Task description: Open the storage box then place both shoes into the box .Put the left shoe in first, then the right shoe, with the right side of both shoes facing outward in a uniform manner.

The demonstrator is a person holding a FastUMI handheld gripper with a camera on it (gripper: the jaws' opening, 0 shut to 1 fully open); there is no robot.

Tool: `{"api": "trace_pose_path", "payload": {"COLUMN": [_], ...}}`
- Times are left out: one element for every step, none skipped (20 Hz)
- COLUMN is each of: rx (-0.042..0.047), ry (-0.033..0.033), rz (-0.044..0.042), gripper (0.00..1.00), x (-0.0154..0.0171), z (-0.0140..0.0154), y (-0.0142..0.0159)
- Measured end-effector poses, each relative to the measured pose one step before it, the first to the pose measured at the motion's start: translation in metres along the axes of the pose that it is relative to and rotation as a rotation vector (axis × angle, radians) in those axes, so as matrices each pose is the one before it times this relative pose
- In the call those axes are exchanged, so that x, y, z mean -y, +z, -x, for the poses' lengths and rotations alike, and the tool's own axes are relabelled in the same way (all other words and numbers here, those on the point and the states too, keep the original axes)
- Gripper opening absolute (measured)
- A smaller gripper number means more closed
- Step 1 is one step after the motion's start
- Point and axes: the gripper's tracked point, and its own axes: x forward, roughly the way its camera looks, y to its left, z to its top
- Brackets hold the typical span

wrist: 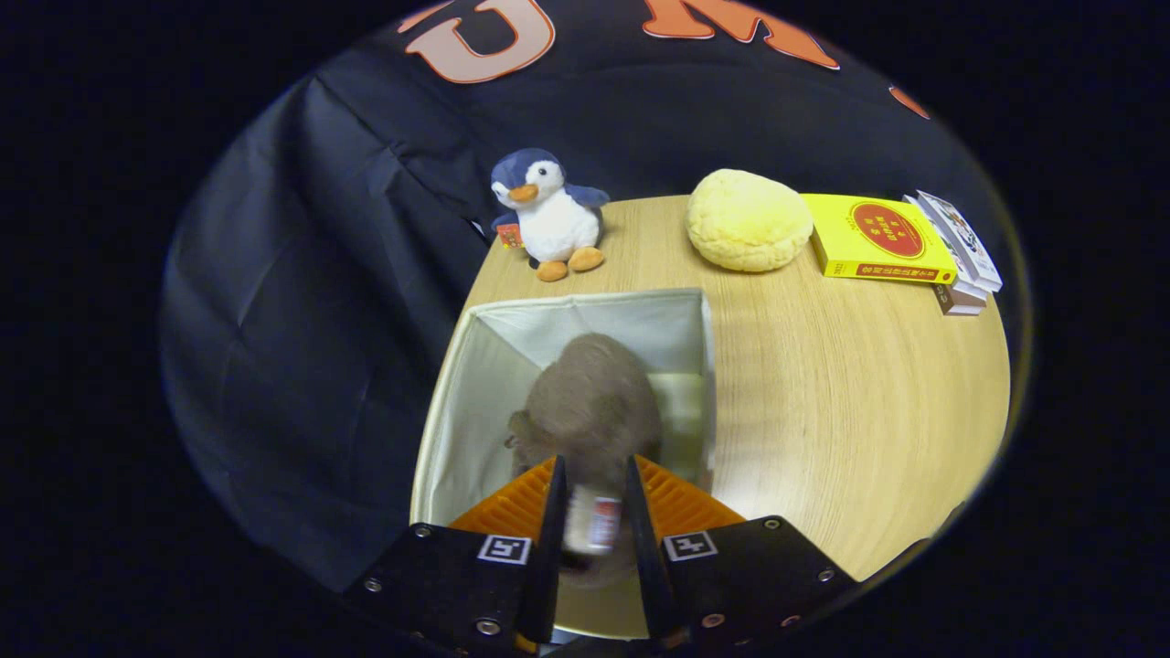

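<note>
Open storage box (585, 315) around shoe (590, 407).

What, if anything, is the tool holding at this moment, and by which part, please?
The tool is shut on a brown fuzzy shoe, gripping it at its near end, by the part bearing a small label, over the open storage box.

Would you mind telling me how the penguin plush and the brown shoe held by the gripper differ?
The penguin plush stands upright on the wooden table behind the storage box; the brown shoe hangs over the open box, pinched between the fingers of the gripper. The penguin is blue, white and orange; the shoe is plain brown. The penguin stands free, the shoe is held. Both look soft and fuzzy.
</note>
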Motion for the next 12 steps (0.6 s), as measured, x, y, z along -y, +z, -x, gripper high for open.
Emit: {"api": "trace_pose_path", "payload": {"rx": [0.02038, 0.02016, 0.02094, 0.02505, 0.02771, 0.02849, 0.03021, 0.02685, 0.02857, 0.03146, 0.02807, 0.02918], "ry": [0.01520, 0.01586, 0.01761, 0.01680, 0.01218, 0.01093, 0.00880, 0.00617, 0.00649, 0.00982, 0.01094, 0.00693], "rz": [0.00492, 0.00732, 0.00679, 0.00896, 0.01047, 0.01212, 0.01325, 0.01357, 0.01223, 0.01122, 0.00838, 0.00645], "gripper": [0.41, 0.46, 0.49, 0.51, 0.53, 0.56, 0.57, 0.60, 0.62, 0.66, 0.67, 0.68], "x": [-0.00313, -0.00291, -0.00334, -0.00160, -0.00131, -0.00050, 0.00087, 0.00216, 0.00082, 0.00134, 0.00085, 0.00264], "z": [0.00913, 0.00908, 0.01073, 0.01062, 0.01144, 0.01109, 0.01239, 0.01209, 0.01446, 0.01386, 0.01499, 0.01498], "y": [0.00680, 0.00579, 0.00580, 0.00742, 0.00750, 0.00768, 0.00708, 0.00678, 0.00722, 0.00812, 0.00679, 0.00796]}}
